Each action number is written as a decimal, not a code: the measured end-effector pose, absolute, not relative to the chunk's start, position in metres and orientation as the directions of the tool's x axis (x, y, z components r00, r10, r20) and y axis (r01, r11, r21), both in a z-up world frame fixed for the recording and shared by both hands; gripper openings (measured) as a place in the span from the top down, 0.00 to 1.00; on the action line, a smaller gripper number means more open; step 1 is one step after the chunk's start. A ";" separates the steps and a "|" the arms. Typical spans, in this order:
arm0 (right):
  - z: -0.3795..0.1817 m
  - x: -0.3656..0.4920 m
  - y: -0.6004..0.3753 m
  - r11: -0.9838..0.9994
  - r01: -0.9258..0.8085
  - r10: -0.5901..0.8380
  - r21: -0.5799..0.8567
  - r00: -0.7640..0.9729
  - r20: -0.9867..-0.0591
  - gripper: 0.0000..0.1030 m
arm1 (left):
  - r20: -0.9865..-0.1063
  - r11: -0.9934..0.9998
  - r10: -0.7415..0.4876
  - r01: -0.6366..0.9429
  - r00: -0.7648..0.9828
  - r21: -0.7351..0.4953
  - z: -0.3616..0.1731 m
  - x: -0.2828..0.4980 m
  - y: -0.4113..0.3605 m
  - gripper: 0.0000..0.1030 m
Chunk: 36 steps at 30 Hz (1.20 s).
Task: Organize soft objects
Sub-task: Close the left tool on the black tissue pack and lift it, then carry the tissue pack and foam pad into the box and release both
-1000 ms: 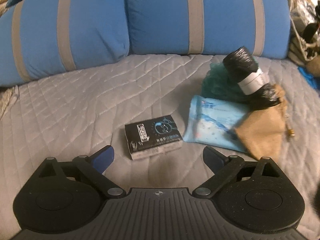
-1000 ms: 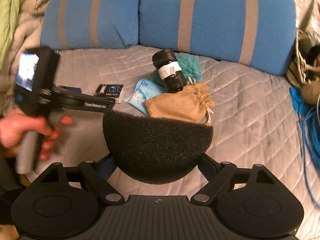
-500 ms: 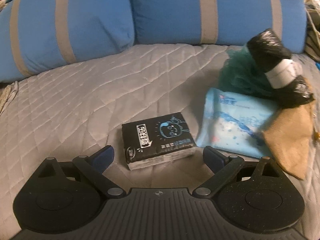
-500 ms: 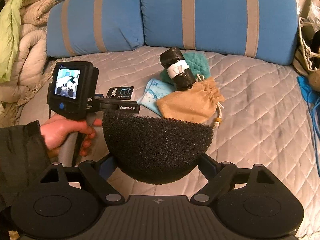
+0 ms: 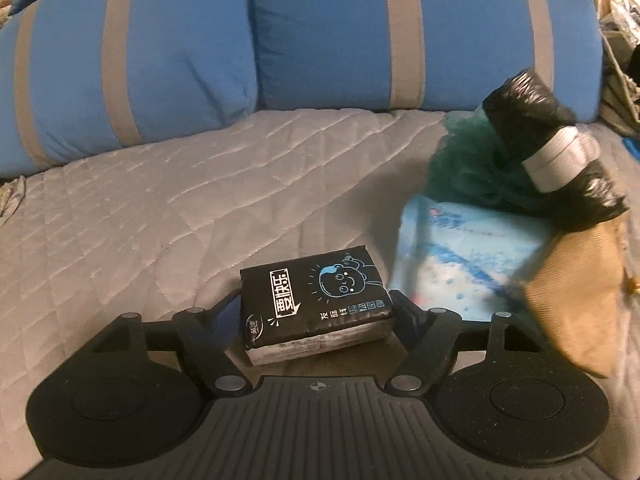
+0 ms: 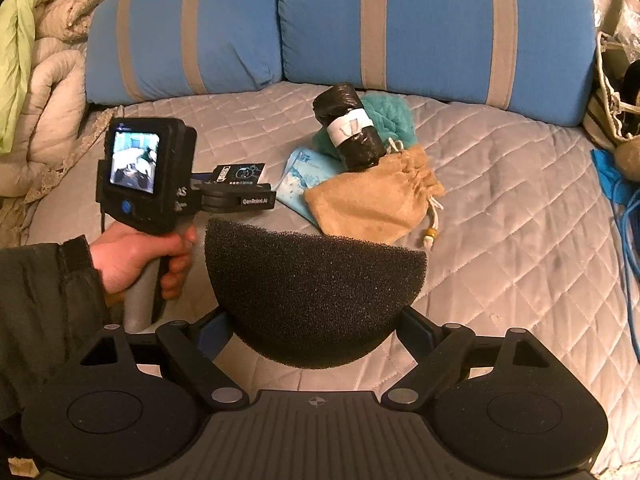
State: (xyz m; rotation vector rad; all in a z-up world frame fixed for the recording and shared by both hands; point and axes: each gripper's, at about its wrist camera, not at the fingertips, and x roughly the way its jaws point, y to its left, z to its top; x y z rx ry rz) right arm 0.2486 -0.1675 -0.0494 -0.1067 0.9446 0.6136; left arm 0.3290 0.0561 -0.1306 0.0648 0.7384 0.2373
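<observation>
Item: left tool, lower centre, spread about black tissue pack; right tool pinching foam half-dome; risk: soft pack buckles, squirts free.

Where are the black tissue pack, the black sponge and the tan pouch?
tissue pack (image 5: pixel 314 300), left wrist view, top face.
sponge (image 6: pixel 316 292), right wrist view, rounded front.
pouch (image 6: pixel 368 200), right wrist view, middle of cloth.

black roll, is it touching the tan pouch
Touching. The right wrist view shows the black roll with its lower end resting on the gathered top of the tan pouch, no gap between them.
</observation>
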 end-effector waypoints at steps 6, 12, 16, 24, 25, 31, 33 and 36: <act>-0.053 0.252 -0.170 0.838 -0.522 0.425 0.160 0.439 -0.791 0.14 | -0.659 0.983 0.179 -0.152 0.731 0.099 -0.117 0.322 0.048 0.29; -0.057 0.257 -0.176 0.859 -0.495 0.389 0.134 0.458 -0.799 0.14 | -0.638 0.982 0.189 -0.147 0.747 0.119 -0.092 0.309 0.035 0.29; -0.061 0.259 -0.180 0.872 -0.473 0.365 0.121 0.466 -0.806 0.14 | -0.638 0.985 0.169 -0.137 0.751 0.100 -0.073 0.298 0.031 0.29; -0.057 0.256 -0.184 0.884 -0.451 0.359 0.124 0.485 -0.797 0.14 | -0.674 0.989 0.141 -0.137 0.725 0.059 -0.046 0.256 0.024 0.29; -0.056 0.256 -0.185 0.885 -0.447 0.361 0.128 0.488 -0.795 0.14 | -0.675 0.990 0.136 -0.133 0.725 0.056 -0.045 0.250 0.023 0.29; -0.049 0.248 -0.190 0.890 -0.432 0.373 0.149 0.499 -0.782 0.14 | -0.668 0.994 0.105 -0.097 0.737 0.050 -0.033 0.216 0.014 0.29; -0.048 0.244 -0.191 0.890 -0.430 0.375 0.151 0.501 -0.780 0.14 | -0.672 0.994 0.108 -0.097 0.733 0.054 -0.027 0.204 0.011 0.29; -0.047 0.238 -0.193 0.888 -0.431 0.381 0.159 0.499 -0.778 0.14 | -0.655 0.995 0.095 -0.084 0.749 0.047 -0.020 0.187 0.008 0.29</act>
